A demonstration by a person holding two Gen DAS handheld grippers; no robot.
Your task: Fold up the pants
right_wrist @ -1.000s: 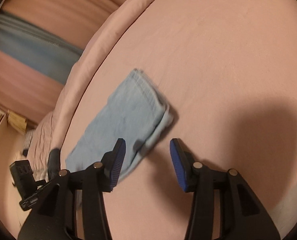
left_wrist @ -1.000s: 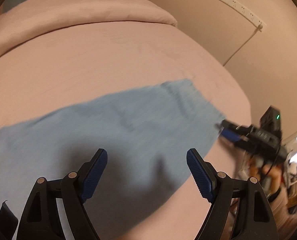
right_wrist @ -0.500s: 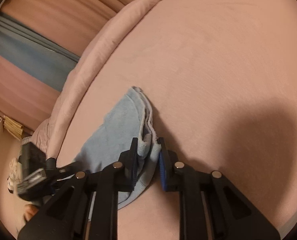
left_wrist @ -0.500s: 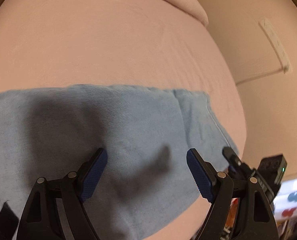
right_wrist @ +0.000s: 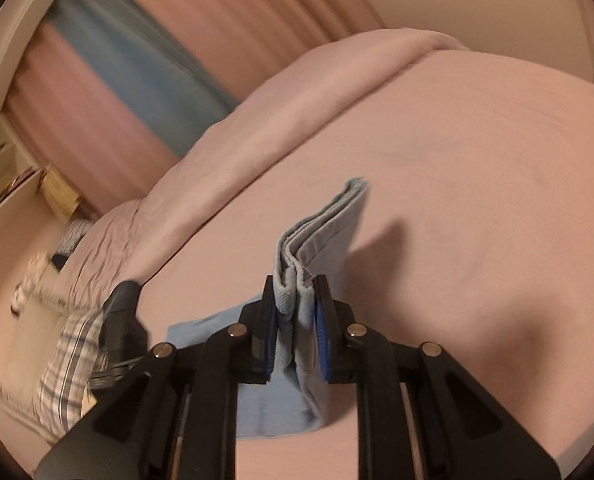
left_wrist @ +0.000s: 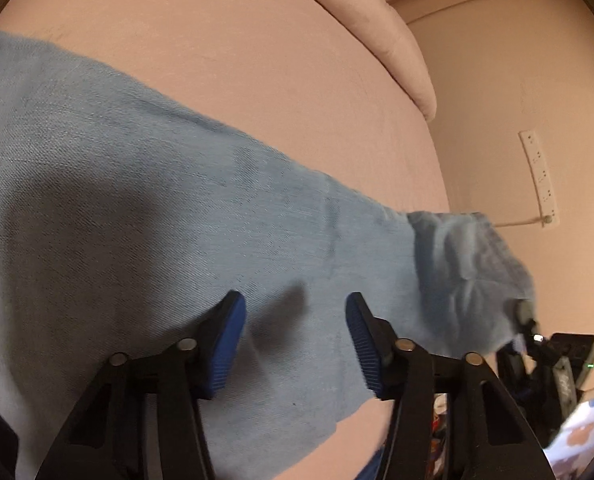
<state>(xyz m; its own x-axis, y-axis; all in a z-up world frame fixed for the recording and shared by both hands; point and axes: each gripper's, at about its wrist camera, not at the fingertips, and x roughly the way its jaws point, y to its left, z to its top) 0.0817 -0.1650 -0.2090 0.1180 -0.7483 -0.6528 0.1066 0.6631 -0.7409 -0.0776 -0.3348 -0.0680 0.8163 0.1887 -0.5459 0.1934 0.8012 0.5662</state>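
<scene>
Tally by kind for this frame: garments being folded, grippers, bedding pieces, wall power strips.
Pants: 1
Grippers: 2, left gripper, right gripper
Bedding: 2, bed sheet, duvet
Power strip: 1
Total: 6

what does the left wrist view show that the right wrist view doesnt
Only the left wrist view: the left gripper closing over flat denim, nothing pinched yet, and a white power strip on the wall. Only the right wrist view: the right gripper shut on the bunched hem, pink and blue curtains, and a plaid cloth. Both: the light blue pants on the pink bed.
</scene>
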